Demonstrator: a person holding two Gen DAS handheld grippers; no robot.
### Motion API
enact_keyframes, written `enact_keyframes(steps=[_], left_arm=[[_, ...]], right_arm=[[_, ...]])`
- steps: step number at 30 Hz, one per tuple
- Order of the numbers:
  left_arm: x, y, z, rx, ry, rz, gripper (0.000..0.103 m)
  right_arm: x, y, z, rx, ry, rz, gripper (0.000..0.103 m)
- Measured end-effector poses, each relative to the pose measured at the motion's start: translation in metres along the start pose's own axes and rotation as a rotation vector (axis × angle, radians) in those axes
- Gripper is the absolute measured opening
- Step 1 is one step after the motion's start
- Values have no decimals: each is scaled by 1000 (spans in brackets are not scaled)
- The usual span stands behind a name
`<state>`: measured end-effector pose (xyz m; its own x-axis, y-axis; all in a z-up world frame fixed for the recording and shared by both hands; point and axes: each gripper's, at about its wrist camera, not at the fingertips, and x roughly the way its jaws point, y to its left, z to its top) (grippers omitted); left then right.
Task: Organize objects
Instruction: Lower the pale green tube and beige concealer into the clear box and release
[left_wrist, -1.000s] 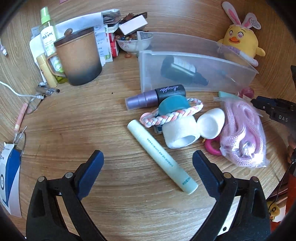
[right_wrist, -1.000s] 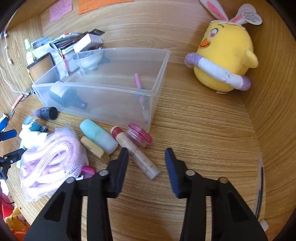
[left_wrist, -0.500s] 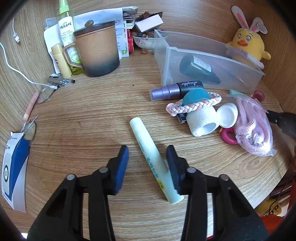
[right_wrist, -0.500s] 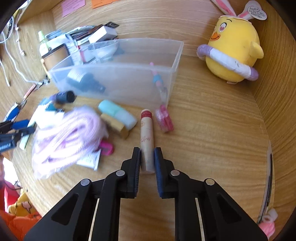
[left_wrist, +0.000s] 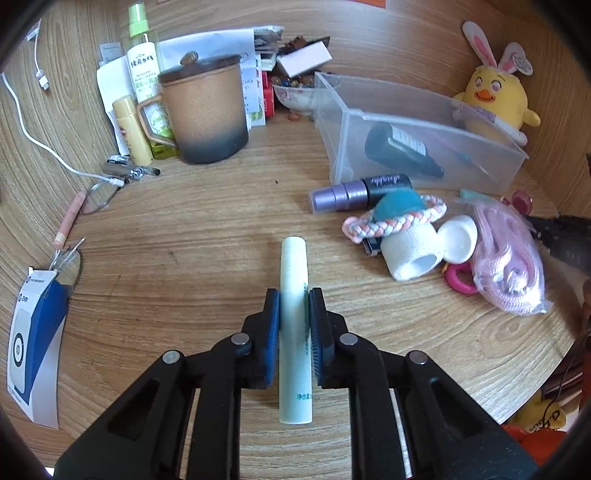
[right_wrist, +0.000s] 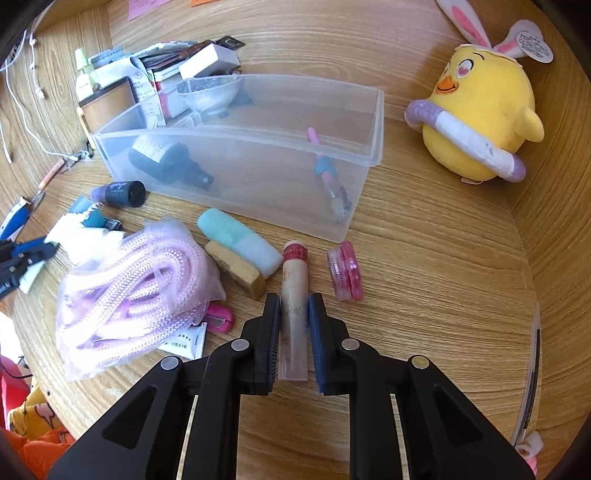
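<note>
Nearest in the left wrist view, the left gripper (left_wrist: 294, 317) has its fingers closing onto a pale green cylindrical plastic tube (left_wrist: 294, 280); the pads touch both its sides. The tube lies on the wooden bench (left_wrist: 207, 236) with its long axis running 6 to 12 o'clock, along the fingers. Farther off, at about 1 o'clock, stands the clear plastic storage bin (left_wrist: 491, 166), already holding a dark bottle (left_wrist: 399, 147).

In the right wrist view, the right gripper (right_wrist: 293, 332) is clamped tight on a beige cosmetic tube with a red cap (right_wrist: 294, 280), also lying 6 to 12 o'clock on the bench. The bin (right_wrist: 332, 218) sits just beyond it at 12 o'clock, so the right hand is the nearer one; its tube likely needs only a lift and a short carry forward, while the left must swing across toward 1 o'clock.
</note>
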<state>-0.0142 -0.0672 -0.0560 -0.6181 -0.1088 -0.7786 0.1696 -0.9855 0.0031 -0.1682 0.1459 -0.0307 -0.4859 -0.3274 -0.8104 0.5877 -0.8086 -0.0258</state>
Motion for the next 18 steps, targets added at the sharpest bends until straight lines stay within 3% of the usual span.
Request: enact_keyframes(steps=[7, 18], left_arm=[[-23, 3, 24, -25, -95, -34, 15], [-42, -15, 75, 19, -213, -73, 15]], right_arm=[[-8, -4, -6, 6, -34, -25, 14], [-62, -4, 19, 63, -228, 41, 14]])
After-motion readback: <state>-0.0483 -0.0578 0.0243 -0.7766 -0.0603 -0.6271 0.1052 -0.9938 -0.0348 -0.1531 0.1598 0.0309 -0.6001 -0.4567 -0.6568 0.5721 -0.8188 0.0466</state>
